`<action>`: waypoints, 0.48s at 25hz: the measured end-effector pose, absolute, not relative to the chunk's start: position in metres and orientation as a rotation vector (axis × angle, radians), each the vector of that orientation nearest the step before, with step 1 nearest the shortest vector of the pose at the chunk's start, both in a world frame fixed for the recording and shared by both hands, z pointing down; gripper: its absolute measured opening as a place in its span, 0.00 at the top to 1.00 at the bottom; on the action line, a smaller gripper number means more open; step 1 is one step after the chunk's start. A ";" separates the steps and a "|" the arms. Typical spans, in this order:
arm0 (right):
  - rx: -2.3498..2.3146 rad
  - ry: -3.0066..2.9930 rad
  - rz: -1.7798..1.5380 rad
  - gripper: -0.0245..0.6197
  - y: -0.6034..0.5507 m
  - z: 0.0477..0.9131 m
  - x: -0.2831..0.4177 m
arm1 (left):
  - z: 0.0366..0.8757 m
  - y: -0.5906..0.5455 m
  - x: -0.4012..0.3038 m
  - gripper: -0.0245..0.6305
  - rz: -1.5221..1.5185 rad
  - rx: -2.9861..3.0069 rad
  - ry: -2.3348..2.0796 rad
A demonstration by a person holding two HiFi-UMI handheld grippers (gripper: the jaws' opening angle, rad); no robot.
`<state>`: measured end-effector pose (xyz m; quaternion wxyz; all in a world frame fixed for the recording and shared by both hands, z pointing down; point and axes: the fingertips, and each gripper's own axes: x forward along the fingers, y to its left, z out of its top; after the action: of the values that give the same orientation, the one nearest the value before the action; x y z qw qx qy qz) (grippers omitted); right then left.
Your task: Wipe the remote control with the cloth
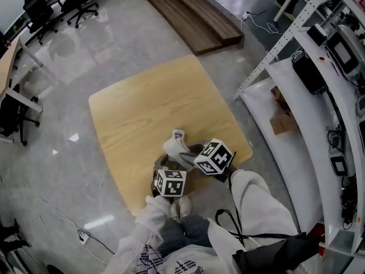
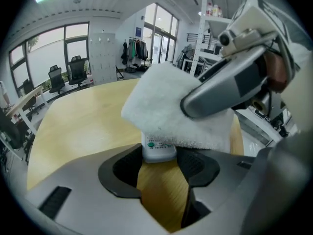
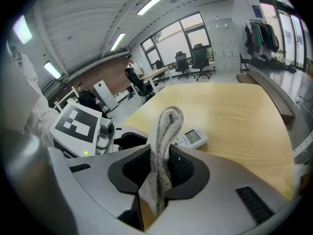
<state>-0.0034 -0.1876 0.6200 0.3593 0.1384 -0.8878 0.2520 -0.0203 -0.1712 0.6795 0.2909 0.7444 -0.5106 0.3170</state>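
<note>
My left gripper [image 2: 159,166] is shut on the white remote control [image 2: 158,150], holding its near end between the pads above the wooden table [image 1: 142,104]. The remote's screen end [image 3: 193,137] sticks out past the cloth in the right gripper view. My right gripper [image 3: 160,170] is shut on a folded white cloth [image 3: 164,146], which stands up between its pads. The cloth [image 2: 171,106] lies over the top of the remote and hides most of it in the left gripper view. In the head view both grippers [image 1: 194,167] meet at the table's near edge, with the cloth [image 1: 178,149] and the remote's tip [image 1: 178,134] between them.
The square wooden table sits on a glossy grey floor. White shelving [image 1: 319,84] with equipment runs along the right. A dark wooden platform [image 1: 191,13] lies beyond the table. Office chairs [image 1: 57,4] and desks stand at the far left.
</note>
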 end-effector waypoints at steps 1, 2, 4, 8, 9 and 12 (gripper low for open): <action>0.342 -2.281 0.638 0.82 -0.188 0.622 -0.006 | 0.679 -0.172 -0.021 0.62 0.845 1.990 -1.361; 0.328 -2.270 0.625 0.82 -0.188 0.623 -0.008 | 0.679 -0.173 -0.021 0.62 0.845 1.994 -1.360; 0.318 -2.238 0.605 0.82 -0.189 0.630 -0.012 | 0.679 -0.173 -0.023 0.62 0.845 2.000 -1.357; 0.427 -2.148 0.585 0.82 -0.202 0.646 -0.007 | 0.680 -0.172 -0.022 0.62 0.841 2.007 -1.356; 0.462 -2.132 0.587 0.82 -0.205 0.648 -0.005 | 0.680 -0.172 -0.021 0.62 0.841 2.007 -1.353; 0.521 -2.113 0.630 0.82 -0.213 0.649 0.000 | 0.679 -0.173 -0.020 0.62 0.841 2.009 -1.349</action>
<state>0.0003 -0.2128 0.6486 0.4240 0.2084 -0.8447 0.2517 -0.0198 -0.1730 0.6793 0.2860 0.7514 -0.5047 0.3145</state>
